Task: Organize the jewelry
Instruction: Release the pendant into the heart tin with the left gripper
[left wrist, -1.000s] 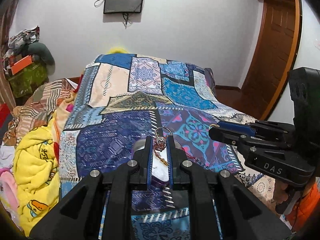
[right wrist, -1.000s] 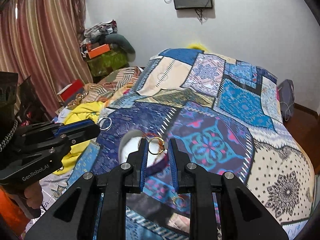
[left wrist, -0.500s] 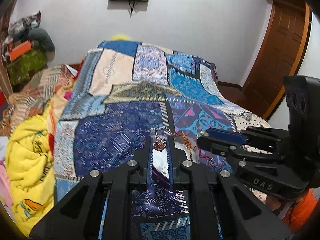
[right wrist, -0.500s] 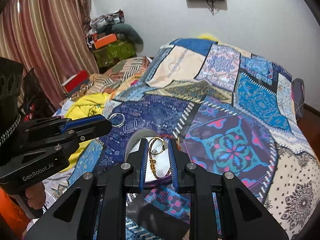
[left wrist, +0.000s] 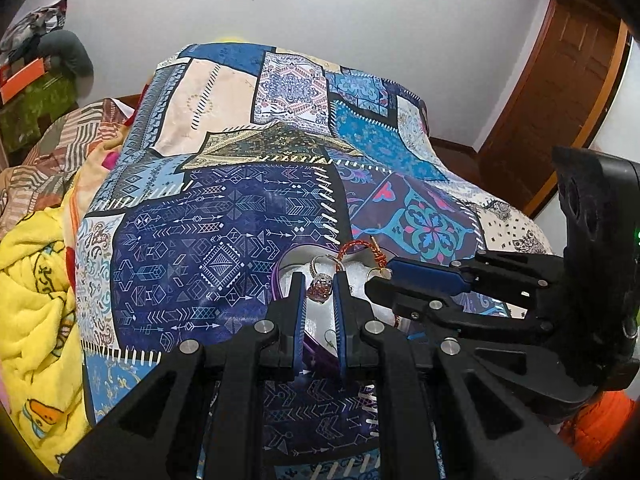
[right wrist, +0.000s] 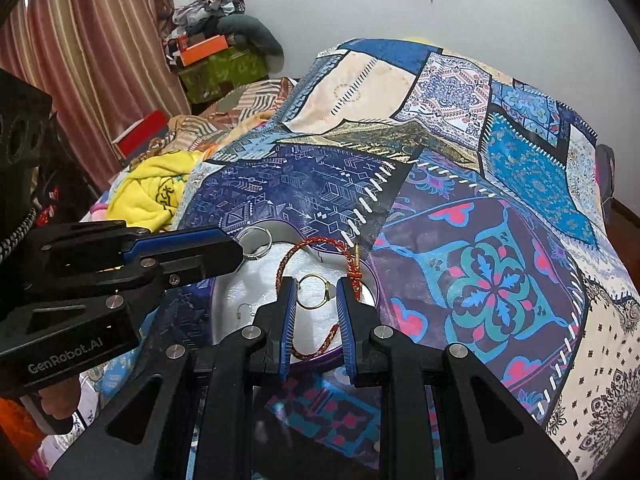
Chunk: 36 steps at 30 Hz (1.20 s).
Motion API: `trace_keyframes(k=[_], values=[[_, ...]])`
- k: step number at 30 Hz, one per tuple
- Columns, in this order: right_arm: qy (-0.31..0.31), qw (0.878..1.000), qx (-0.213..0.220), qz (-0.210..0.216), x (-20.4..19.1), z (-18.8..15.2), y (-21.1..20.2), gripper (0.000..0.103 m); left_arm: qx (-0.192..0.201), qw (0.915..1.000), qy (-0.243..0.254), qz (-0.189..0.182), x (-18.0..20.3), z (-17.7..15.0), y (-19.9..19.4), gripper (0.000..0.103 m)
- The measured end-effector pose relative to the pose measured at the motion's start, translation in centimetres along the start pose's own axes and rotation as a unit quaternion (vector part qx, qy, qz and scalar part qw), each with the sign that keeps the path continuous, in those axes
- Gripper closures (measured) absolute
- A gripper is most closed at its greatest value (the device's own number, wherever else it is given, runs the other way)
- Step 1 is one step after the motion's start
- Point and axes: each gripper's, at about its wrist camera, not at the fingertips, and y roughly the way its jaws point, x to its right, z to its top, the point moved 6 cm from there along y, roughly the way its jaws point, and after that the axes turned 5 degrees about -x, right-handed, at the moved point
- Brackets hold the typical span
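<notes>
My left gripper (left wrist: 319,290) is shut on a silver ring with a red stone (left wrist: 320,291), held just above a white heart-shaped jewelry box with a purple rim (left wrist: 280,280). My right gripper (right wrist: 317,295) is shut on a gold ring (right wrist: 313,291) over the same box (right wrist: 256,280). An orange braided cord bracelet (right wrist: 316,245) lies in the box, its loop at the far side. The left gripper (right wrist: 242,254) shows at left in the right wrist view with the silver ring (right wrist: 256,242) at its tip. The right gripper (left wrist: 378,280) shows at right in the left wrist view.
The box sits on a bed with a blue patchwork cover (left wrist: 240,200). A yellow blanket (left wrist: 32,280) lies bunched at the bed's left side. Striped curtains (right wrist: 80,60), a green box with clutter (right wrist: 220,68) and a wooden door (left wrist: 560,100) line the room.
Both grippers have lowered and moved forward with their rings, from above the bed to just over the box. The orange bracelet has come into full view in the box.
</notes>
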Motion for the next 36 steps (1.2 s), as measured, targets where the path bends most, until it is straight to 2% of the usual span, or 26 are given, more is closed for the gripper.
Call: trace_keyframes(k=[10,16,21,24,32,36], values=[[-0.007,1.000,0.005,-0.012,-0.2,-0.2,0.1,0.084,-0.006,1.0000,-0.001,0.004,-0.1,0.0,0.2,0.091],[-0.020,1.000,0.006,-0.018,-0.7,-0.4,-0.2,0.084,0.004,0.9998,0.007,0.021,0.0,0.1,-0.8,0.089],[-0.015,1.000,0.012,-0.023,-0.7,-0.4,-0.8,0.071,0.016,0.9995,0.006,0.025,0.1,0.4,-2.1,0.080],[-0.013,0.999,0.020,-0.031,-0.5,-0.3,-1.6,0.067,0.024,0.9993,0.007,0.029,0.2,0.5,-3.0,0.077],[0.006,0.998,0.038,-0.040,0.7,-0.2,-4.1,0.066,0.037,0.9977,0.031,0.047,1.5,0.3,-5.0,0.076],[0.024,0.997,0.053,-0.051,1.9,-0.3,-5.9,0.066,0.037,0.9975,0.040,0.045,2.4,0.0,-5.5,0.075]])
